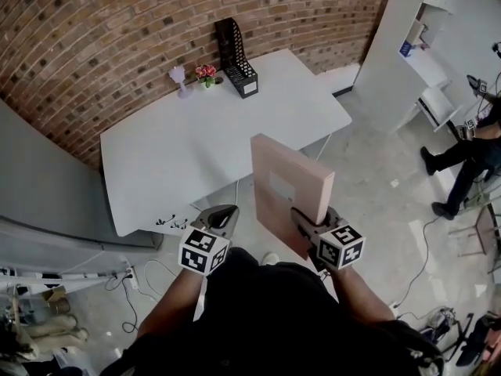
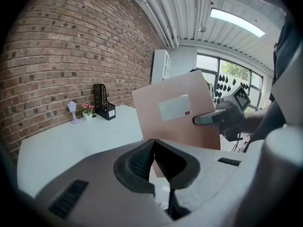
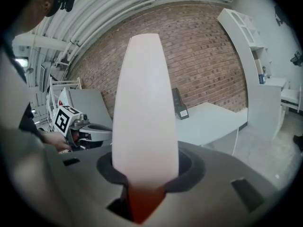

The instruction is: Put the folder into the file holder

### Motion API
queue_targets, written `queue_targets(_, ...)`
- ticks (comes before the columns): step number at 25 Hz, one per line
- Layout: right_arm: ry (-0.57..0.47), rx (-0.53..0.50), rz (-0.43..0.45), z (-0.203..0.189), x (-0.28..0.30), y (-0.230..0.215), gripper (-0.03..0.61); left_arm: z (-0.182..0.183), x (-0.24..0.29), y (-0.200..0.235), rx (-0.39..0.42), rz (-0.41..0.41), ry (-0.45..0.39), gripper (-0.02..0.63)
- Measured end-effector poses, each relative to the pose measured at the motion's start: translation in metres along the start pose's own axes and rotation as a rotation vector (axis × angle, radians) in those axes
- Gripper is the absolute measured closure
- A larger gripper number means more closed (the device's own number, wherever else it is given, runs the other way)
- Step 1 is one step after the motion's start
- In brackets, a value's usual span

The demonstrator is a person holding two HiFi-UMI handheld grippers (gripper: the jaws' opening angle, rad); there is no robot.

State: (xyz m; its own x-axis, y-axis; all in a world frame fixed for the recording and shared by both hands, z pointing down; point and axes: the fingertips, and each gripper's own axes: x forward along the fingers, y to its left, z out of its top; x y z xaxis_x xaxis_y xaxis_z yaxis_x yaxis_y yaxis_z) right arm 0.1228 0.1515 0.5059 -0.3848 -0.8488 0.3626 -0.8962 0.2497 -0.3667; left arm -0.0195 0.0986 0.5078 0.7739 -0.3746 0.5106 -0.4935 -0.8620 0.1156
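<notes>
Head view, right claw (image 1: 311,224) gripping upright pink folder (image 1: 283,185); left claw (image 1: 224,218) closed, empty

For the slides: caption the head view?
Right claw grips a pink folder short of the white table; black file holder stands at its far edge.

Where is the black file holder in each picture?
Head view: black file holder stands top middle, on the white table's far edge.
Left gripper view: file holder sits left of middle, beside the flowers.
Right gripper view: file holder peeks out just right of the folder.
Shared landmark: the brick wall behind it.
</notes>
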Motion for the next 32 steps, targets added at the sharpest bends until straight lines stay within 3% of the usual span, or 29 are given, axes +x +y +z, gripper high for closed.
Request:
queue_targets(9, 0.024, 0.008, -0.029, -0.009, 0.015, -0.016, 0.408, -0.016, 0.018, 0.008, -0.034, -0.046, 0.063, 0.609)
queue_targets(13, 0.048, -0.005, -0.038, -0.001, 0.028, -0.031, 0.408, 0.0, 0.04, 0.027, -0.062, -0.05, 0.034, 0.609)
queue_targets(21, 0.04, -0.018, -0.049, 0.058, 0.082, -0.063, 0.408, 0.04, 0.08, 0.094, -0.107, -0.018, -0.003, 0.609)
queue_targets(32, 0.059, -0.025, -0.015, 0.12, 0.178, -0.088, 0.407, 0.092, 0.13, 0.192, -0.083, 0.009, -0.04, 0.609)
